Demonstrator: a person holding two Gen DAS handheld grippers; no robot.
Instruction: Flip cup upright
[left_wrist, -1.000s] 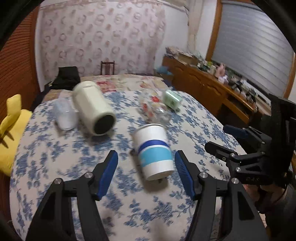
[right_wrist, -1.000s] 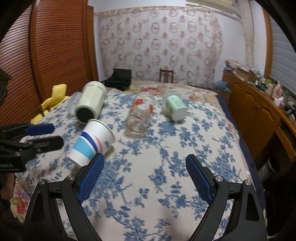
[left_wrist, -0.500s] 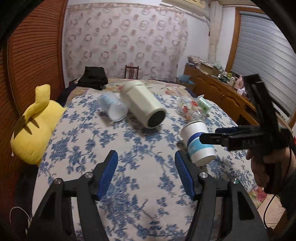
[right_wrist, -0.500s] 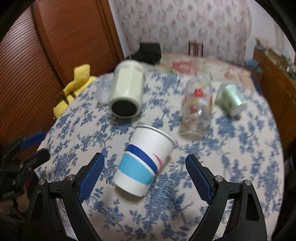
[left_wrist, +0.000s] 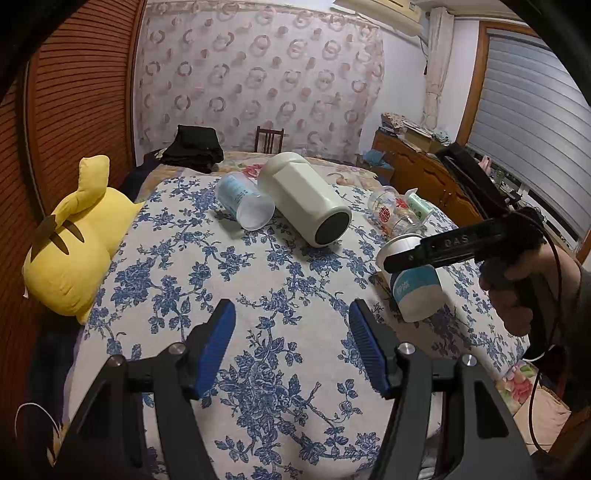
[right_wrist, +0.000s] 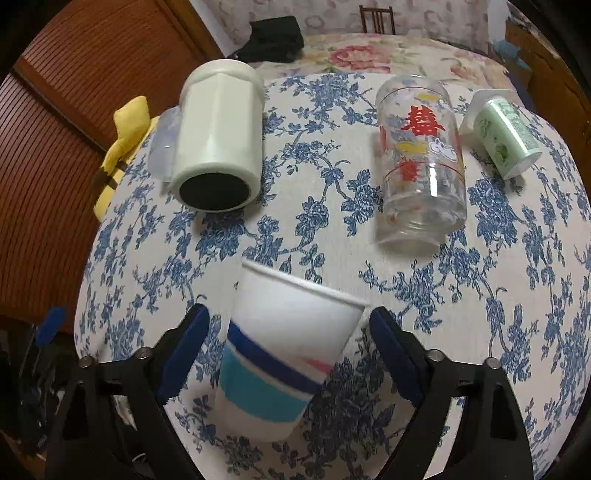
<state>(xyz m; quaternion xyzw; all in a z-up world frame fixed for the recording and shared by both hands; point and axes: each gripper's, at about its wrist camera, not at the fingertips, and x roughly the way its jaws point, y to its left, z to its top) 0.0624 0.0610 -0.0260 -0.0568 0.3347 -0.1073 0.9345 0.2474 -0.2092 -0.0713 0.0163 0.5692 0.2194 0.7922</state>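
Paper, white with blue and teal bands: the cup (right_wrist: 280, 354) lies on its side on the floral table (right_wrist: 498, 295), mouth pointing away from my right wrist camera. It sits between the spread fingers of my right hand-held gripper (right_wrist: 290, 354), and I see a gap on each side, so nothing is clamped. Its base end is blurred, and I cannot tell whether it rests flat on the cloth. From the left wrist camera the same cup (left_wrist: 417, 291) is partly hidden behind a black finger of the right hand-held gripper. My left hand-held gripper (left_wrist: 291, 343) hangs apart over bare cloth, well to the cup's left. Beyond lie a cream canister (right_wrist: 218, 136), a printed glass (right_wrist: 421, 162) and a small green cup (right_wrist: 506, 136), all on their sides. A clear plastic cup (left_wrist: 245, 203) is mostly hidden behind the canister in the right view. A yellow plush (left_wrist: 70, 251) sits at the table's left edge.
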